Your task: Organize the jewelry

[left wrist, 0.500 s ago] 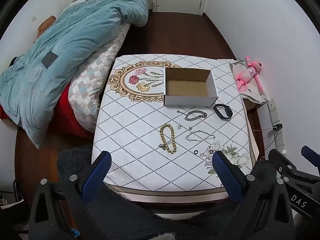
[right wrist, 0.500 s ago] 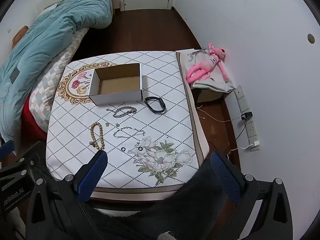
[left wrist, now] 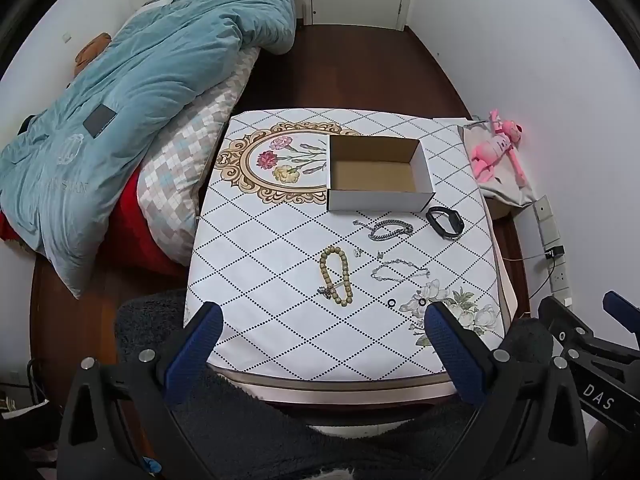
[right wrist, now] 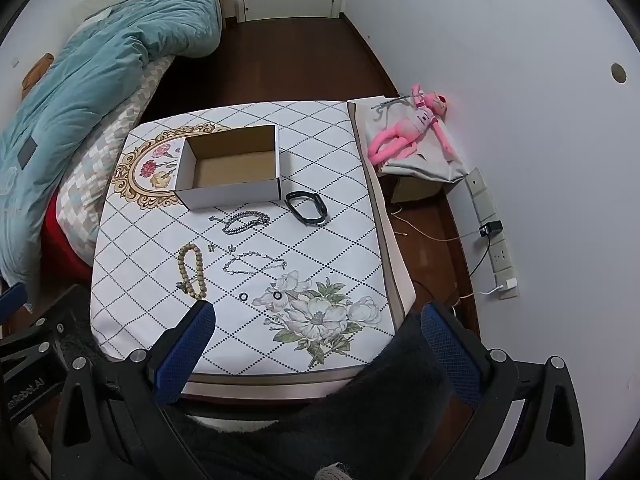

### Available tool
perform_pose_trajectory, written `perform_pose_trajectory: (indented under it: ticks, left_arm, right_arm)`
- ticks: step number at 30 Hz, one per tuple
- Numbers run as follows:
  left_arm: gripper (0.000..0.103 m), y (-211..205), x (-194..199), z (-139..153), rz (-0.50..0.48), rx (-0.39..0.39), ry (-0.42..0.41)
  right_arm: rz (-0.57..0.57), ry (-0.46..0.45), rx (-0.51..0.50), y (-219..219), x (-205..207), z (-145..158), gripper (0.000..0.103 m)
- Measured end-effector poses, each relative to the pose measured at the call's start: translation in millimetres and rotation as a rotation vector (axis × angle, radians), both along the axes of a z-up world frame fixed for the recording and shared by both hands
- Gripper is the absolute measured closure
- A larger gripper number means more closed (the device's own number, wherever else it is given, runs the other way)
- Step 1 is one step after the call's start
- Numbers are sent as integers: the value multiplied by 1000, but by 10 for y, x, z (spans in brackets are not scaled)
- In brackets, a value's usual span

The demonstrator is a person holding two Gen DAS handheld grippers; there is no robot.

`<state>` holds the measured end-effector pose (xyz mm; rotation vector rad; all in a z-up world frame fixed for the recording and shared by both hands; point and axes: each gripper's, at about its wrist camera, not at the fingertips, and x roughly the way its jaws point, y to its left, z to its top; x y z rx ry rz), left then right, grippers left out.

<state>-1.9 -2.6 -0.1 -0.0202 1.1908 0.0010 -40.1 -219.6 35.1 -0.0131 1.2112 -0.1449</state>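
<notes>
An open, empty cardboard box (left wrist: 378,174) (right wrist: 230,168) stands on the patterned table (left wrist: 260,280) (right wrist: 340,240). In front of it lie a black band (left wrist: 445,222) (right wrist: 307,207), a silver chain bracelet (left wrist: 390,229) (right wrist: 245,222), a thin silver chain (left wrist: 398,271) (right wrist: 254,263), a bead bracelet (left wrist: 336,274) (right wrist: 193,270), two small earrings (left wrist: 358,253) (right wrist: 211,247) and two black rings (left wrist: 392,303) (right wrist: 243,297). My left gripper (left wrist: 320,338) and right gripper (right wrist: 316,334) are both open and empty, held above the table's near edge.
A bed with a blue duvet (left wrist: 120,120) and checked pillow (left wrist: 188,160) adjoins the table's left side. A pink plush toy (left wrist: 496,146) (right wrist: 412,128) lies on a bag at the right, by wall sockets and cables (right wrist: 492,236). Dark wood floor lies beyond.
Both views have shifted only slightly; nothing on the table has moved and both grippers remain open.
</notes>
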Motion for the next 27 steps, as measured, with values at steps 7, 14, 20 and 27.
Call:
perform_pose_trajectory:
  ticks: [7,14,20,27]
  left_arm:
    - [0,-51,5,2,-3,-5,3]
    - [0,-81,-5,6,-6,-9,3]
    - [0,-91,-4,-13,-8,-12,4]
    - [0,-109,-20,-17,-12,-14,1]
  right_arm:
    - [-1,-4,-5,-59,-8,-10,0]
    - [-6,-4,-11,-79,-5,42,0]
    - [-7,-5,-13,-85,0,57,0]
    - [-8,-6,-14,-88,1,67,0]
